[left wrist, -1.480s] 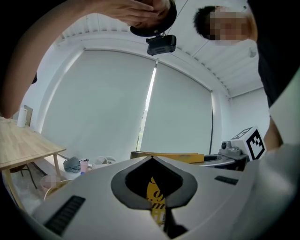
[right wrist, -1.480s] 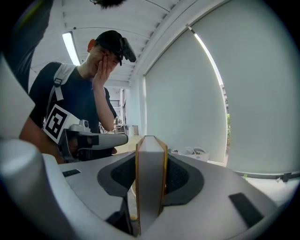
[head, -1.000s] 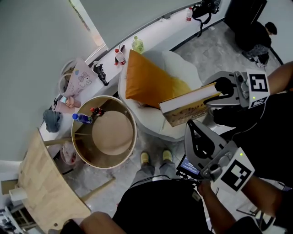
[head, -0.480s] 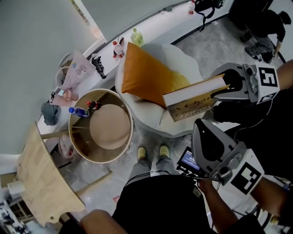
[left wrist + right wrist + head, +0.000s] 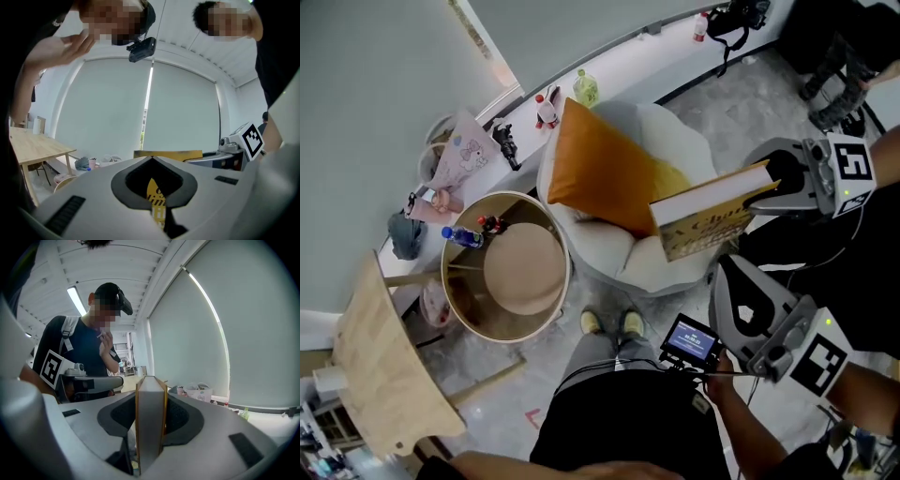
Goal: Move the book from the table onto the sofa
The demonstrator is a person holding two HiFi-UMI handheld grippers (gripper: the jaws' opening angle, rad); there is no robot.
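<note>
The book (image 5: 709,221), thick with a yellow-brown cover, hangs in the air over the right edge of the white sofa (image 5: 623,255). My right gripper (image 5: 772,187) is shut on its right end. In the right gripper view the book (image 5: 150,427) stands on edge between the jaws of that gripper (image 5: 150,389). My left gripper (image 5: 724,265) is just below the book's lower edge, jaws together. In the left gripper view its tips (image 5: 152,158) meet, and the yellow cover (image 5: 157,199) shows through the gap behind them.
An orange cushion (image 5: 605,173) leans on the sofa's back. A round wooden table (image 5: 523,269) with a blue-capped bottle (image 5: 461,236) stands to the left. A wooden board (image 5: 384,370) is lower left. A small monitor (image 5: 690,339) hangs near the person's feet (image 5: 609,322). Bottles line the window ledge (image 5: 567,89).
Both grippers and the book have drifted together to the right in the head view. The right gripper's hold on the book is unchanged, and the left gripper has stayed beneath it.
</note>
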